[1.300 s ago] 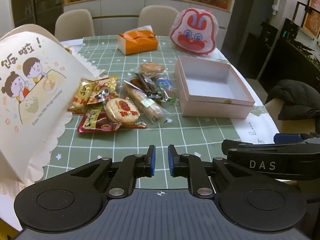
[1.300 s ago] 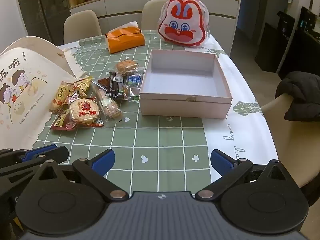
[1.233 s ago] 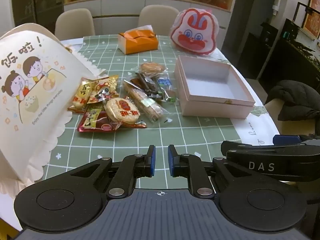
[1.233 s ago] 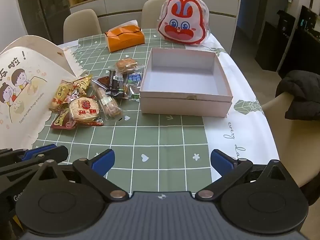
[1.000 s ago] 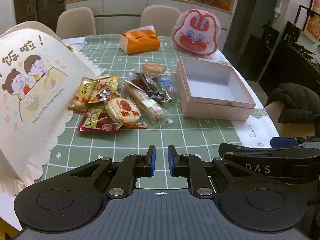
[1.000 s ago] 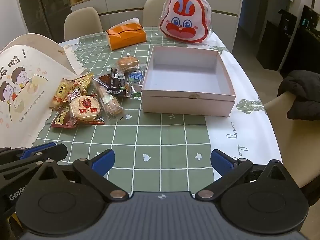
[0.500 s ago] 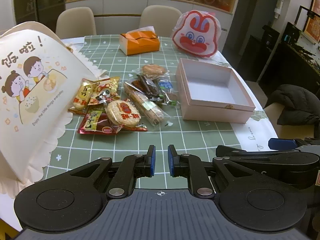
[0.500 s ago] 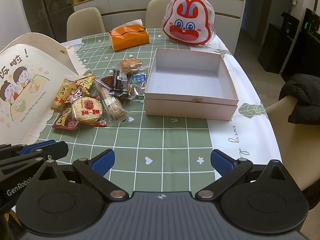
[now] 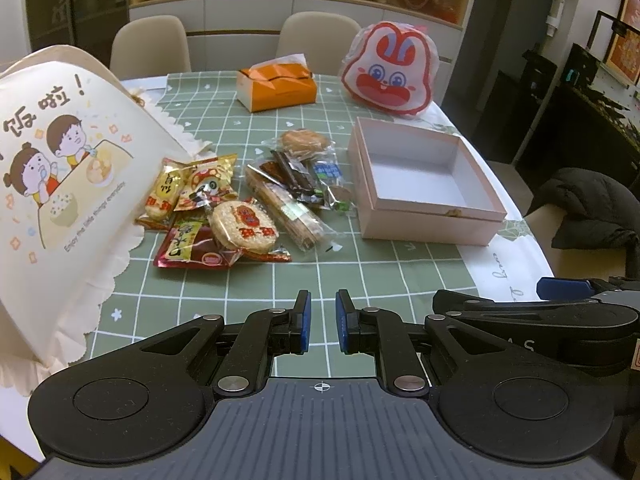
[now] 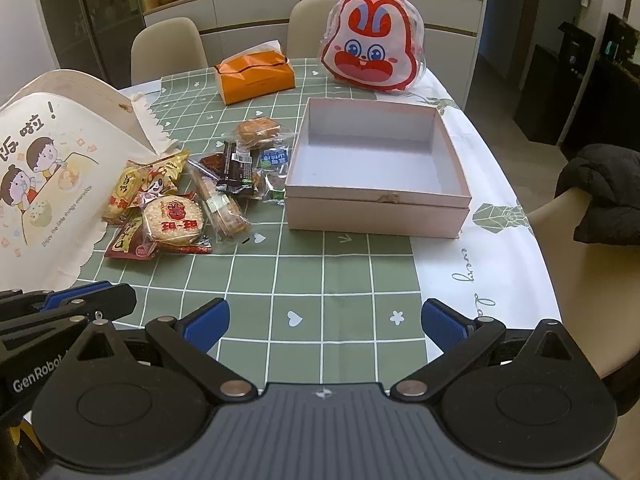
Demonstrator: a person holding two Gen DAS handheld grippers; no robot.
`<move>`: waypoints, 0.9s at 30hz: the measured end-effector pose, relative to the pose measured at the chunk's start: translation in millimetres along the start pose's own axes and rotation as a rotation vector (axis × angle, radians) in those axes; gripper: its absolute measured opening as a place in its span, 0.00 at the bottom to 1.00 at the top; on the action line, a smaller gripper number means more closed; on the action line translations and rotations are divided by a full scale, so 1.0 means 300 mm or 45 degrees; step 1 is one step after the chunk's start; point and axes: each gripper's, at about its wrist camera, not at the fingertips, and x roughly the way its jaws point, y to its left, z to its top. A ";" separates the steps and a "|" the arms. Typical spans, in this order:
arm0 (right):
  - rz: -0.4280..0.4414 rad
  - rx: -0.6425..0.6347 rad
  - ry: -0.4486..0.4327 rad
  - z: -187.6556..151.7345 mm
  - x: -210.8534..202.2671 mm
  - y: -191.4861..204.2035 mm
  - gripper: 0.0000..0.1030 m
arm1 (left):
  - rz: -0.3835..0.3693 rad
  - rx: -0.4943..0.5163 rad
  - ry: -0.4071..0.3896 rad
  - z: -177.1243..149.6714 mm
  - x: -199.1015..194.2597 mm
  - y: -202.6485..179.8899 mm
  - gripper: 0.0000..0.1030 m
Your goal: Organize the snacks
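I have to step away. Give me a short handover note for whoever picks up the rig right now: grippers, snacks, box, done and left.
Left gripper: shut, holding nothing, above the near table edge.
Right gripper: open, holding nothing, also near the table edge.
Snacks: all in a loose pile on the green tablecloth, between the paper bag and the pink box. The round rice cracker lies on top at the front.
Pink box: open and bare inside.
Done: nothing boxed yet.
Left: probably move each snack into the box.
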 end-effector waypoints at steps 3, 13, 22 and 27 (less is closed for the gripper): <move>0.000 0.002 -0.001 -0.003 -0.002 -0.001 0.99 | -0.001 0.000 -0.001 -0.001 -0.001 0.000 0.16; 0.001 0.004 0.002 -0.005 -0.002 -0.004 0.99 | -0.001 -0.003 0.002 -0.006 -0.007 0.000 0.16; -0.003 0.011 0.000 -0.009 -0.005 -0.008 0.99 | -0.002 0.005 0.017 -0.008 -0.003 -0.004 0.16; 0.002 0.008 0.000 -0.012 -0.006 -0.006 0.99 | 0.002 0.001 0.016 -0.006 -0.002 0.000 0.16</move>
